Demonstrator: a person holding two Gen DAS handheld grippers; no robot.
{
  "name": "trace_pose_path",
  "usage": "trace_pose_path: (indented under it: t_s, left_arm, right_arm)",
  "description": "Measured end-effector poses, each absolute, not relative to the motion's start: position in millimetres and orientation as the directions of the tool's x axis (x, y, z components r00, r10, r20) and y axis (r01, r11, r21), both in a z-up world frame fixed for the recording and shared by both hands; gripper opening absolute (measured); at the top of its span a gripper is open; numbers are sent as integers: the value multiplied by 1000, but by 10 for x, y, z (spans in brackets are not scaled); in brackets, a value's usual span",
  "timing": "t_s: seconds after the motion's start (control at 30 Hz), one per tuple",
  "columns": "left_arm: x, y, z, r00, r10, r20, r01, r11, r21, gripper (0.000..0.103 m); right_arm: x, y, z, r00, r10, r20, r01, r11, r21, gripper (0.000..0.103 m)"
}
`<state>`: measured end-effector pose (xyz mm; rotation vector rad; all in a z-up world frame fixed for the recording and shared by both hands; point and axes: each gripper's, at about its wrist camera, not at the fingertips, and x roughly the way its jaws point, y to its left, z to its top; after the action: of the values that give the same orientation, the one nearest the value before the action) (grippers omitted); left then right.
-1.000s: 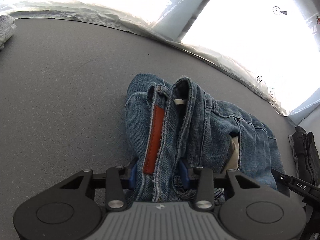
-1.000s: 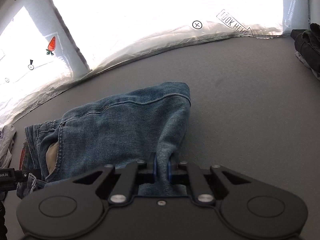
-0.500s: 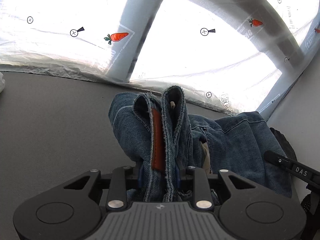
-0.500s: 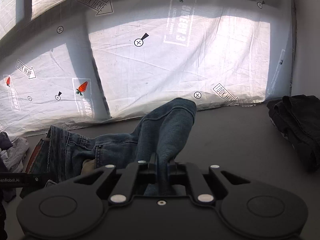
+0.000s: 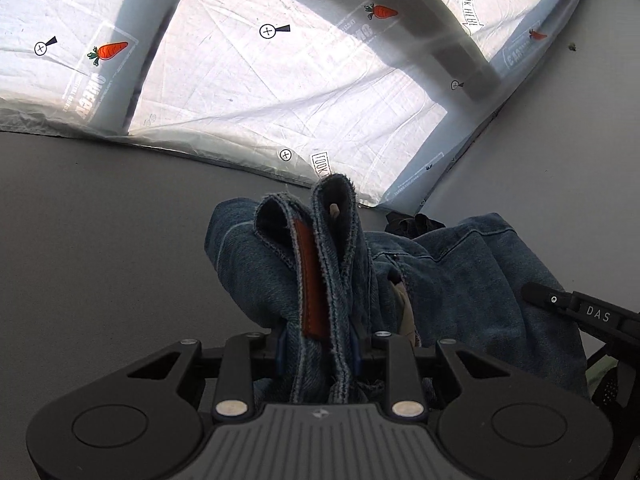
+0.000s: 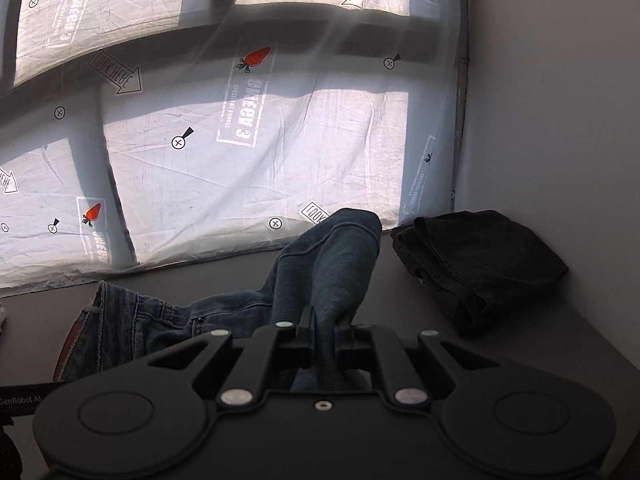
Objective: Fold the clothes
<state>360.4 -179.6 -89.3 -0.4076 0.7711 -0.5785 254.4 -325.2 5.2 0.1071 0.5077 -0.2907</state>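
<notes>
Left gripper (image 5: 318,350) pinches the jeans (image 5: 460,280) at the waistband, lower centre; right gripper (image 6: 322,330) is pressed tight on a leg fold; both have risen since a second ago, jeans lifted off the grey table (image 5: 100,240); black folded garment (image 6: 480,264) right; likely mid-fold carry.

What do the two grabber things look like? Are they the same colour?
Nearly. The left gripper is black, with a grey ribbed panel, two round discs, silver screws and blue pads on its jaws. The right gripper is all black, with the same discs, silver screws and blue pads. White letters, DAS and GenRobot.AI, show on their sides. No cables, sleeves or hands show.
</notes>
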Motion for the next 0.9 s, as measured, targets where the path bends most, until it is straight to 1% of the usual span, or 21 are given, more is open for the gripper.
trace_pose_path:
  t_s: [0.07, 0.17, 0.37, 0.47, 0.57, 0.63, 0.73, 0.9]
  left_arm:
    - [3575, -2050, -898, 571, -628, -529, 340, 767, -544, 30]
    - [3559, -2559, -857, 593, -612, -523, 350, 781, -518, 30]
    - [3605, -3721, -759, 656, -566, -499, 305, 804, -511, 30]
    - [3475, -3850, -643, 671, -553, -493, 290, 808, -513, 30]
    - [3506, -4044, -547, 666, -559, -493, 274, 799, -535, 30]
    - [3536, -4049, -518, 675, -557, -484, 285, 802, -525, 30]
    - [3755, -4083, -560, 679, -562, -473, 325, 808, -492, 30]
    - [4227, -4747, -396, 670, -579, -465, 370, 803, -467, 30]
  right_arm:
    - [2455, -3496, 46, 840, -259, -477, 316, 948, 42, 9]
    - [2412, -3971, -22, 853, -252, -457, 309, 949, 54, 9]
    - [2512, -5074, -106, 900, -200, -388, 227, 974, 24, 9]
    - [2584, -5614, -51, 912, -187, -365, 204, 979, 10, 9]
    - [2653, -6066, 61, 922, -173, -348, 194, 981, 27, 9]
    - [2732, -6316, 113, 927, -181, -327, 194, 981, 8, 9]
    - [2895, -6716, 162, 938, -190, -292, 198, 980, -3, 9]
    - [3398, -7253, 157, 945, -227, -234, 232, 973, -9, 9]
